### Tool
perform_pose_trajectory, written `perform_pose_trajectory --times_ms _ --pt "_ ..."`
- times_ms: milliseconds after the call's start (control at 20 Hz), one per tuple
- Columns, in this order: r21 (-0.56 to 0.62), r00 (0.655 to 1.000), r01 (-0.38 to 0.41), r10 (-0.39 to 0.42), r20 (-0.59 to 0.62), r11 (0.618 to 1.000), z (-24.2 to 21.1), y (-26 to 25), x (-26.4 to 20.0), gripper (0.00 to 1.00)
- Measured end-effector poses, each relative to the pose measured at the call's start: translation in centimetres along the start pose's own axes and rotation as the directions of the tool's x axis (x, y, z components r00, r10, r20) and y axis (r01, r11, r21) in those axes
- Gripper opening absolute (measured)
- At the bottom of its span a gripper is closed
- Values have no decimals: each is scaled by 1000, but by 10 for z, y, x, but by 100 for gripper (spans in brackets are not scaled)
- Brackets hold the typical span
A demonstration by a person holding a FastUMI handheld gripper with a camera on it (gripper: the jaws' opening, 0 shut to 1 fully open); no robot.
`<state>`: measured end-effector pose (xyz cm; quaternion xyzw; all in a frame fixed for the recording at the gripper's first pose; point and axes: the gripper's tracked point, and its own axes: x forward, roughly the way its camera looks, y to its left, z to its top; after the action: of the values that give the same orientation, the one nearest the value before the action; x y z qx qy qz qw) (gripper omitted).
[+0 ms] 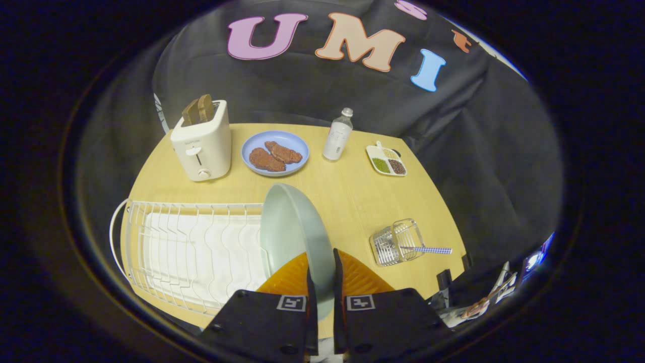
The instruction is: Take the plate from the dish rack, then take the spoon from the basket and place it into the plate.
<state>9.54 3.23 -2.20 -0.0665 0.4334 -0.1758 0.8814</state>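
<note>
A pale green plate stands on edge between my fingers, at the right end of the white wire dish rack. My gripper is shut on the plate's near rim, one finger on each face. Whether the plate still rests in the rack I cannot tell. To the right of the fingers, a small wire basket lies on its side on the wooden table. A spoon with a blue checked handle sticks out of it toward the right.
Beyond the rack stand a cream toaster with two slices in it, a blue plate with brown patties, a small bottle and a divided dish of beans. Bare table lies between rack and basket.
</note>
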Motion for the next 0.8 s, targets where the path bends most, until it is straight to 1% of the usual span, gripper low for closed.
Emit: perform_pose_trajectory --times_ms 250,350,450,550,700,800 --pt "-39 999 44 -43 26 998 8 3 -4 15" --pt "-37 994 81 -78 73 996 22 -5 -19 14" --pt "9 989 38 -38 146 999 44 2 -37 14" --pt "34 982 10 -16 187 999 52 -3 -56 14" --pt "108 970 13 -39 239 994 51 -31 -78 14" --pt "196 963 12 -64 262 980 41 -57 -88 14"
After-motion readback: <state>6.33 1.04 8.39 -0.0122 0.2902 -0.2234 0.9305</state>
